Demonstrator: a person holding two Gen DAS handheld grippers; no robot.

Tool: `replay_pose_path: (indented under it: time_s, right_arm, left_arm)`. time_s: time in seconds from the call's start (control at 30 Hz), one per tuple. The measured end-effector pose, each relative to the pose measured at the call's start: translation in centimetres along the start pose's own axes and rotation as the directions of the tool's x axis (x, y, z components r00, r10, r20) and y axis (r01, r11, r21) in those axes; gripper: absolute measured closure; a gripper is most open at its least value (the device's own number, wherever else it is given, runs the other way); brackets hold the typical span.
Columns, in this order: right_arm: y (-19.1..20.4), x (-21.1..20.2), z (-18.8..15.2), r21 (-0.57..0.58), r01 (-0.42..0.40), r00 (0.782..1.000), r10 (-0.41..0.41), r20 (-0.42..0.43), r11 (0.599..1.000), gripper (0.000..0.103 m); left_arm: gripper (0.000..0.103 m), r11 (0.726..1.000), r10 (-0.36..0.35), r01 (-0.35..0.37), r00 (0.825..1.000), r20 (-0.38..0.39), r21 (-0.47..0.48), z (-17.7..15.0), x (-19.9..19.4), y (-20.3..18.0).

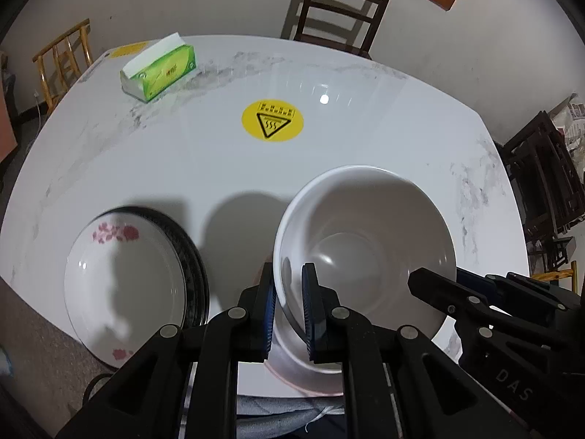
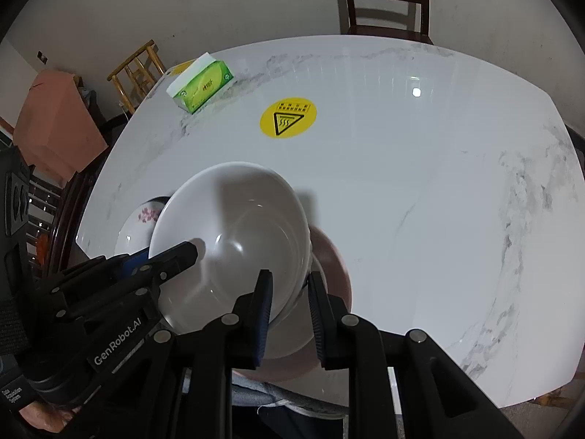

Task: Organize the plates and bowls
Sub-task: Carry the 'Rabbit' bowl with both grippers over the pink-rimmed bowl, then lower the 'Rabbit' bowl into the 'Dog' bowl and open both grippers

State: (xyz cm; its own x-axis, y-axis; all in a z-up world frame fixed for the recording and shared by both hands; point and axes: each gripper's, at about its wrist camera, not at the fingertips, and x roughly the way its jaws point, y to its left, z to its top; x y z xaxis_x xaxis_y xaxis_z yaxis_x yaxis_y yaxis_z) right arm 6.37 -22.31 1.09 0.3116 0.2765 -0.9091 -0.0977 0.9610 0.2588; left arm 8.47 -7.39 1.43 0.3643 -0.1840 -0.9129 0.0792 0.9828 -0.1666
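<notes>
A plain white bowl is held above the near edge of the marble table. My left gripper is shut on its left rim, one finger inside and one outside. My right gripper is shut on the opposite rim of the same white bowl. A pinkish bowl sits beneath it on the table. To the left, a white plate with pink flowers rests on a dark-rimmed plate; the flowered plate also shows in the right wrist view.
A green tissue box stands at the far left of the table, and a round yellow heat-warning sticker lies at its middle. Wooden chairs stand around the table. The table's near edge is just below the bowls.
</notes>
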Motion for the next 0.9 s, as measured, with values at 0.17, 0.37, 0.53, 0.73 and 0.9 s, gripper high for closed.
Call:
replay_pose_path:
  time_s: [0.17, 0.37, 0.53, 0.73, 0.9]
  right_arm:
    - [0.1, 0.4, -1.0, 0.003, -0.001, 1.000, 0.001, -0.021, 1.000, 0.082]
    - [0.0, 0.9, -1.8, 0.003, 0.003, 0.999, -0.003, -0.038, 1.000, 0.082]
    - [-0.3, 1.9, -2.2, 0.012, 0.001, 0.998, 0.000, -0.064, 1.000, 0.082]
    - [-0.6, 2.8, -2.5, 0.015, 0.006, 0.997, -0.005, -0.082, 1.000, 0.082]
    - [-0.7, 3.3, -2.7, 0.005, 0.015, 0.996, -0.014, -0.089, 1.000, 0.082]
  left_arm:
    - [0.093, 1.000, -0.006, 0.006, 1.000, -0.017, 0.002, -1.0, 0.4, 0.3]
    - [0.093, 1.000, -0.002, 0.002, 0.999, -0.042, 0.003, -2.0, 1.2, 0.5]
    - [0.093, 1.000, -0.008, 0.008, 0.998, -0.064, -0.001, -2.5, 2.1, 0.7]
    - [0.093, 1.000, -0.012, 0.012, 0.997, -0.077, 0.001, -2.6, 2.7, 0.7]
    - [0.093, 1.000, -0.009, 0.009, 0.996, -0.085, 0.011, -2.7, 3.3, 0.5]
